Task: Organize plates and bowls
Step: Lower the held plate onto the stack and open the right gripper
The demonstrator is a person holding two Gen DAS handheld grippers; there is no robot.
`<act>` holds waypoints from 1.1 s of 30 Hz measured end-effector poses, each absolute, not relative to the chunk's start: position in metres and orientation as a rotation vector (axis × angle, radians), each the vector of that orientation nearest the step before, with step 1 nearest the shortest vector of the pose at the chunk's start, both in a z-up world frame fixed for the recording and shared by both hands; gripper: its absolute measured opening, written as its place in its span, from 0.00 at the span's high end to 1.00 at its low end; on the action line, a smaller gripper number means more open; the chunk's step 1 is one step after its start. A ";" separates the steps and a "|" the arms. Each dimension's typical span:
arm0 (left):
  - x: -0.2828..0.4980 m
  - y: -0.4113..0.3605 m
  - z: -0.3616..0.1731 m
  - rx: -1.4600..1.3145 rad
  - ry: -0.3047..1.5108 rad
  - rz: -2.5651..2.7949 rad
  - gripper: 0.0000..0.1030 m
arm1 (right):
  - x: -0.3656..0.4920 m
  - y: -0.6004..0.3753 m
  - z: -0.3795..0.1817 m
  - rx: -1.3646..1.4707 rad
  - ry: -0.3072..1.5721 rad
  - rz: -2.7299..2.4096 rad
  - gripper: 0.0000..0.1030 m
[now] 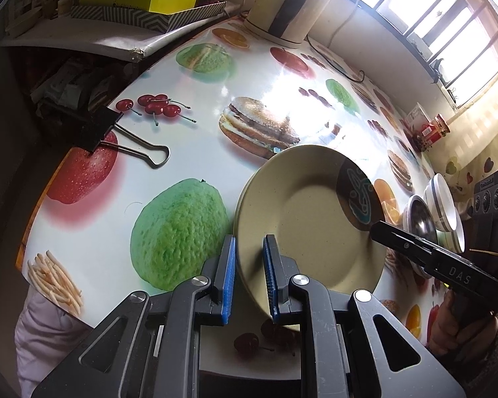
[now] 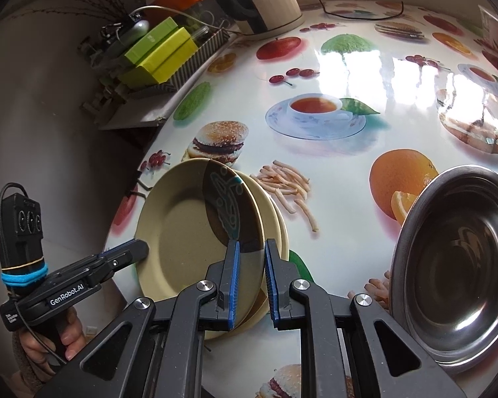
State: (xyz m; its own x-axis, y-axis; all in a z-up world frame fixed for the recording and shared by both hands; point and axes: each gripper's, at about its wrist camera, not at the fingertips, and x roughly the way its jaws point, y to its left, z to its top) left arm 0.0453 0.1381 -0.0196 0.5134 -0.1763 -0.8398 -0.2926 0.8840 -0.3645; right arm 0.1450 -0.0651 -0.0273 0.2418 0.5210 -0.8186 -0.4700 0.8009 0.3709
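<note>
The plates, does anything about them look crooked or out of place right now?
Yes. The top plate sits tilted on the beige plates below, not nested flat. Both the left claw and right claw pinch its rim on opposite sides. Nothing looks spilled or broken.

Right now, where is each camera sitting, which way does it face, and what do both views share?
Left wrist: sits on the left gripper, looking down along it at the beige plate whose rim it grips; the right gripper and a hand show at right.
Right wrist: sits on the right gripper, looking down at the plate's opposite rim and the steel bowl; the left gripper and a hand show at left.
Shared: the plate, the steel bowl, the printed tablecloth, the kettle.
</note>
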 end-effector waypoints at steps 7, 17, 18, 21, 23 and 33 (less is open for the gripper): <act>0.045 0.138 -0.020 -0.502 1.044 0.074 0.84 | 0.144 -0.065 -0.027 0.042 1.134 0.672 0.85; 0.046 0.136 -0.020 -0.488 1.047 0.080 0.84 | 0.143 -0.065 -0.027 0.029 1.130 0.668 0.83; 0.046 0.137 -0.020 -0.489 1.048 0.080 0.84 | 0.143 -0.064 -0.027 0.028 1.131 0.668 0.83; 0.047 0.137 -0.021 -0.489 1.049 0.080 0.84 | 0.143 -0.064 -0.027 0.026 1.129 0.666 0.83; 0.047 0.137 -0.022 -0.488 1.049 0.080 0.84 | 0.143 -0.064 -0.027 0.026 1.129 0.665 0.83; 0.046 0.137 -0.021 -0.487 1.047 0.084 0.84 | 0.139 -0.060 -0.026 -0.032 1.102 0.649 0.82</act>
State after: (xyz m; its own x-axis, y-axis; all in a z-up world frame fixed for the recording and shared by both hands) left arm 0.0456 0.1367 -0.0209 0.5072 -0.1610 -0.8466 -0.2944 0.8909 -0.3458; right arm 0.1392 -0.0602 -0.0258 0.2877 0.4708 -0.8340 -0.5012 0.8161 0.2878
